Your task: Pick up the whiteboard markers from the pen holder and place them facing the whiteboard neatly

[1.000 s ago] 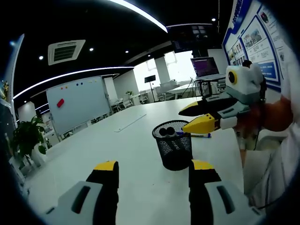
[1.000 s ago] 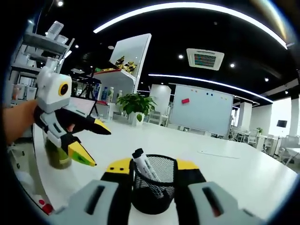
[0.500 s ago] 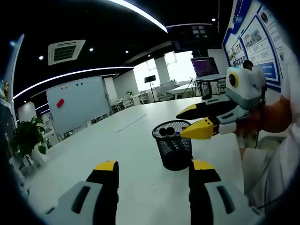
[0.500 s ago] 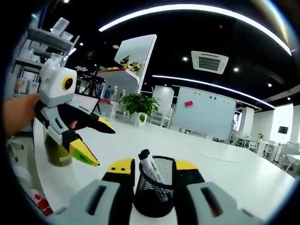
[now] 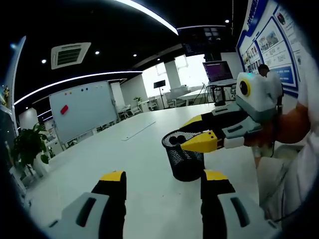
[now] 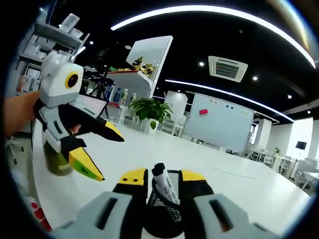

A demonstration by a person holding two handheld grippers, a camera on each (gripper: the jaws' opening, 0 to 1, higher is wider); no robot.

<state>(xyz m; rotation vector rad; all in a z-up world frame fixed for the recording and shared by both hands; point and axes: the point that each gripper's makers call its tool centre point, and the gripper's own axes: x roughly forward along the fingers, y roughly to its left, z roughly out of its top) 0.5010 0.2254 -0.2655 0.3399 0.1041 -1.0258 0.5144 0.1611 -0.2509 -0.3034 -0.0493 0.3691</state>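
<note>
Markers unpicked in the pen holder, frame centre.
Right gripper straddles them, jaws apart; left gripper open, idle.

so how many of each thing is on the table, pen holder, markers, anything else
pen holder: 1
markers in it: 2 caps show
long flat strip farther along the table: 1
jar with green contents: 1
total: 5
</note>
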